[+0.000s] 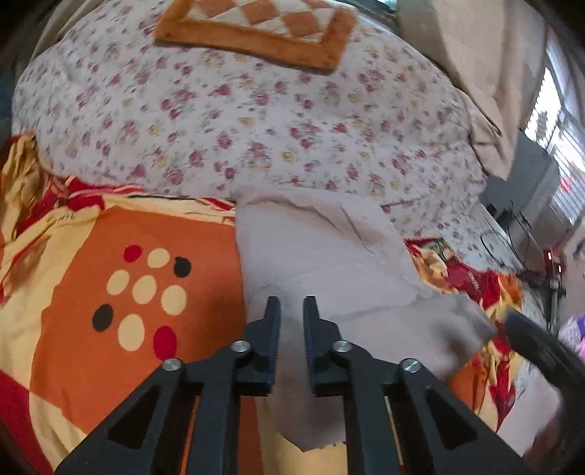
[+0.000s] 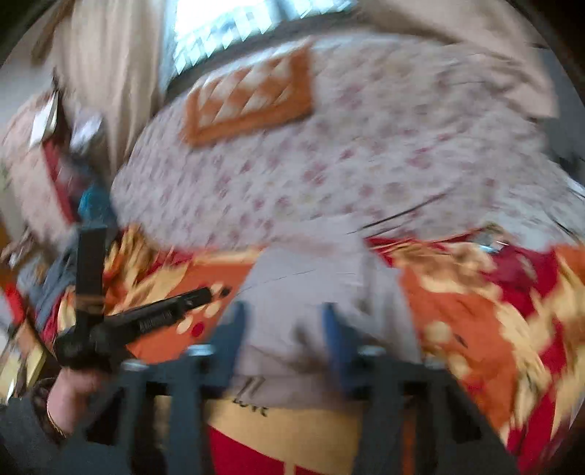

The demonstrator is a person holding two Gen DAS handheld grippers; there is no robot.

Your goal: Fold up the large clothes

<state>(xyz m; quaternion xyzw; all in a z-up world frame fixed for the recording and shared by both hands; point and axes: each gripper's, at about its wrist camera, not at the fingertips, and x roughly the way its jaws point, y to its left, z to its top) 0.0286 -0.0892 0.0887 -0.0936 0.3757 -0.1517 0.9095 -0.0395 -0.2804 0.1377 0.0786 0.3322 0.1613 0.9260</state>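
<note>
Daylight came from the window (image 2: 234,22), which was blown out to white glare. My left wrist view stayed fairly sharp; my right wrist view smeared with motion blur. Both bent strongly toward dark fisheye edges.

White quilt with small pink and yellow flower print (image 1: 234,120) fills the upper middle of both views. Orange plush mat with a cream diamond check (image 1: 256,25) lies on it at top centre. Orange, red and cream bedsheet with a dot cluster (image 1: 109,292) covers the lower left. Beige curtain (image 1: 475,54) hangs upper right, bright barred window (image 1: 563,146) at right edge.
</note>
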